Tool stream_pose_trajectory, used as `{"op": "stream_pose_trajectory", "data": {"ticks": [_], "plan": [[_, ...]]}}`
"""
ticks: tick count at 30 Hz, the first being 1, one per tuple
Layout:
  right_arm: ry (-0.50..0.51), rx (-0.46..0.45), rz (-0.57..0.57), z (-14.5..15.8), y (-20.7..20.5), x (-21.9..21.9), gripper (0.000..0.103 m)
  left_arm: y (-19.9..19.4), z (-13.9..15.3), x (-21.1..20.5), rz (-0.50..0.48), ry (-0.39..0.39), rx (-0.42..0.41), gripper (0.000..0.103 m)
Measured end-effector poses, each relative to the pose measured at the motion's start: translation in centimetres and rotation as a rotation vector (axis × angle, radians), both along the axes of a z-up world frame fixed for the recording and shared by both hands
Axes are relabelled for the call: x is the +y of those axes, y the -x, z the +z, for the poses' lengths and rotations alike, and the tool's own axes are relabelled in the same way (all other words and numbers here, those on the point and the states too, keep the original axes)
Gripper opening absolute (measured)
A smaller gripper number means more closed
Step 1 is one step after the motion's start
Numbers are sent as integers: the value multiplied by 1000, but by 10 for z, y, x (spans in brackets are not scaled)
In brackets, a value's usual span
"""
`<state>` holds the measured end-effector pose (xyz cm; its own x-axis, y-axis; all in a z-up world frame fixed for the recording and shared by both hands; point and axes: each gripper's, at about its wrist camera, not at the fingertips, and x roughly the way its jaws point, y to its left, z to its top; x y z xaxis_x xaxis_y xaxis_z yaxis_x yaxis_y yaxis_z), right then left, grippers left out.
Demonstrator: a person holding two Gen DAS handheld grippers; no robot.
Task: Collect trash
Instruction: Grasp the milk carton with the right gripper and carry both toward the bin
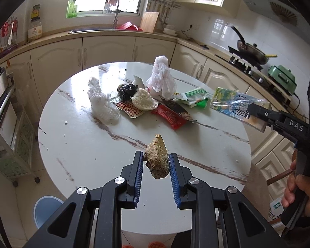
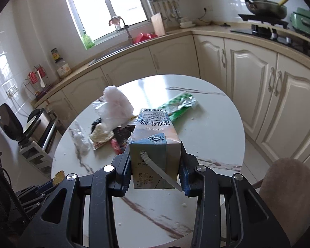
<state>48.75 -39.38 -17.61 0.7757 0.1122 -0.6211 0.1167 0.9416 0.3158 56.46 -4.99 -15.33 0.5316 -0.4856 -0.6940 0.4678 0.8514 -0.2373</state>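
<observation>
I note my left gripper (image 1: 156, 161) clamped on a brown knobbly ginger piece (image 1: 157, 158) above the round white marble table (image 1: 76, 144). My right gripper (image 2: 155, 165) grips a blue-and-tan milk carton (image 2: 154, 144) over the table's wrapper litter (image 1: 167, 114).

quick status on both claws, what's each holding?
Left claw: closed on a brown piece of ginger, lifted off the table.
Right claw: closed on a milk carton with its straw attached.
</observation>
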Motion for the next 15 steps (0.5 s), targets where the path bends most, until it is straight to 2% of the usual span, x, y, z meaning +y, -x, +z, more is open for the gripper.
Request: {"op": "stream_pose_trajectory", "data": {"ticks": [8, 15], "plan": [[25, -54, 135, 24, 5, 58, 36, 20, 18, 40, 45, 32, -35, 21], [50, -71, 310, 27, -4, 153, 36, 36, 17, 117, 152, 44, -44, 21]]}}
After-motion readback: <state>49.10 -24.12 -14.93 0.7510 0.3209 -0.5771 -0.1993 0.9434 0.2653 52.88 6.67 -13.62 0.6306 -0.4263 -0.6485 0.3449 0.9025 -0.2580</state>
